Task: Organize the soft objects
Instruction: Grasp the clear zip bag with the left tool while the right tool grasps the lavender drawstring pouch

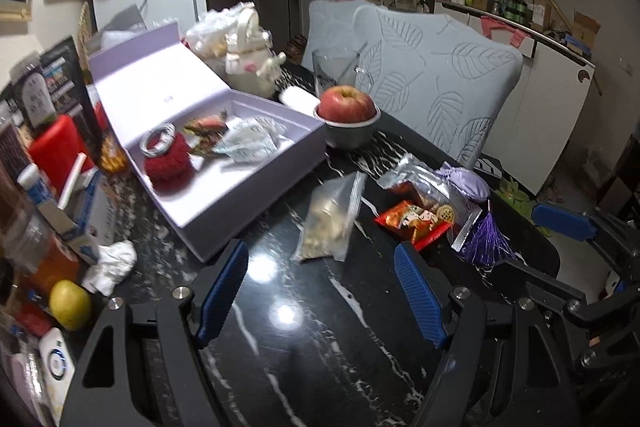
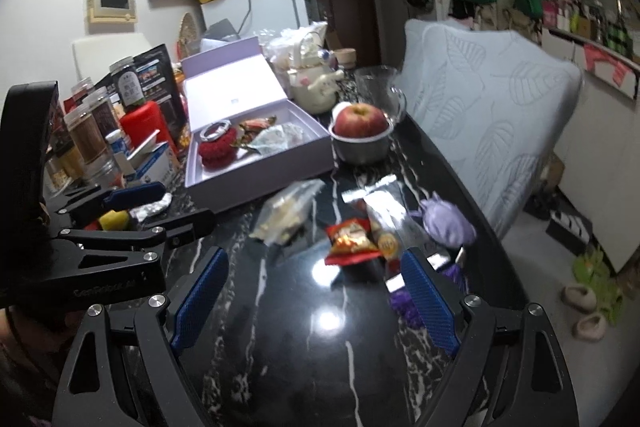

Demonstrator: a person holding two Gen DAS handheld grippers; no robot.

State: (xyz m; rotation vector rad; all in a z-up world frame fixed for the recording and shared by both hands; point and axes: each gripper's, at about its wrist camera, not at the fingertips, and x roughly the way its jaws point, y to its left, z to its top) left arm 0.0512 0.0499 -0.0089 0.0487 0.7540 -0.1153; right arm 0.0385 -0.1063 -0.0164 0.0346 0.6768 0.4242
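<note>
An open lilac box [image 1: 256,163] [image 2: 280,163] holds a red knitted pouch [image 1: 168,161] [image 2: 218,147], a coiled white cable and crumpled wrappers. On the black marble table [image 1: 312,347] lie a clear zip bag of pale pieces [image 1: 330,223] [image 2: 286,213], a red snack packet [image 1: 416,223] [image 2: 352,237], a silver foil bag [image 1: 424,183] and a lilac sachet [image 1: 466,183] [image 2: 446,221] with a purple tassel [image 1: 486,241]. My left gripper [image 1: 322,291] is open and empty, just short of the zip bag. My right gripper [image 2: 316,301] is open and empty, just short of the red packet.
A red apple in a metal bowl [image 1: 348,115] [image 2: 362,131] stands behind the box, with a glass mug [image 1: 340,71] and a cream teapot [image 1: 252,67]. Jars, cartons, a yellow fruit [image 1: 70,305] and crumpled tissue [image 1: 112,263] crowd the left. A leaf-patterned chair [image 1: 436,75] stands on the right.
</note>
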